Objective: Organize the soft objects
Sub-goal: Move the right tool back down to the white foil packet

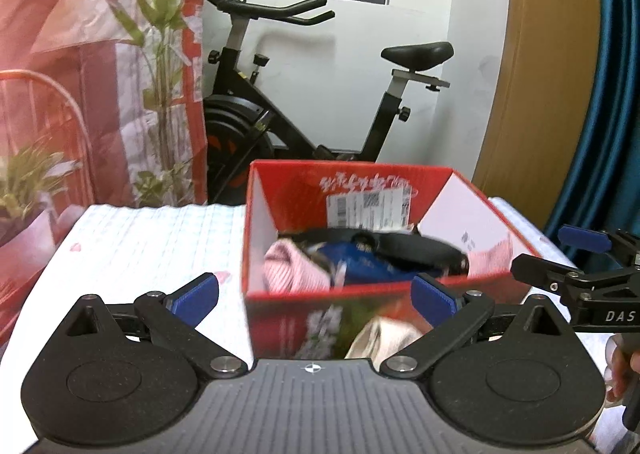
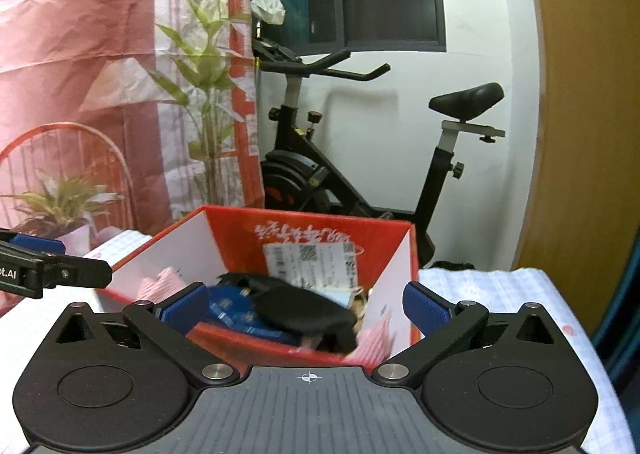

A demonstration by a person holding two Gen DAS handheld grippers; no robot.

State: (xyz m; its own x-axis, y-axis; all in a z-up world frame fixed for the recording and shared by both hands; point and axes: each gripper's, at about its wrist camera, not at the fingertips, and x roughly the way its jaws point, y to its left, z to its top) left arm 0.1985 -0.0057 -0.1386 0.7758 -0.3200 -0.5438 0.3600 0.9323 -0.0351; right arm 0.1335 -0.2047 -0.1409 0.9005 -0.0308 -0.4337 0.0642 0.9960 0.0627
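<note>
On the desk (image 1: 140, 238), red box (image 1: 360, 174) holds pink cloth (image 1: 292, 266), blue item (image 1: 368, 266), black item (image 2: 304, 310). Left tool (image 1: 316, 294) and right tool (image 2: 306, 306): jaws apart, empty, near the box's front. Cream cloth (image 1: 384, 338) beside left tool.

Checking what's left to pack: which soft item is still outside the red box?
The cream cloth, lying in front of the box by the open left gripper. The pink, blue and black ones are inside.
</note>
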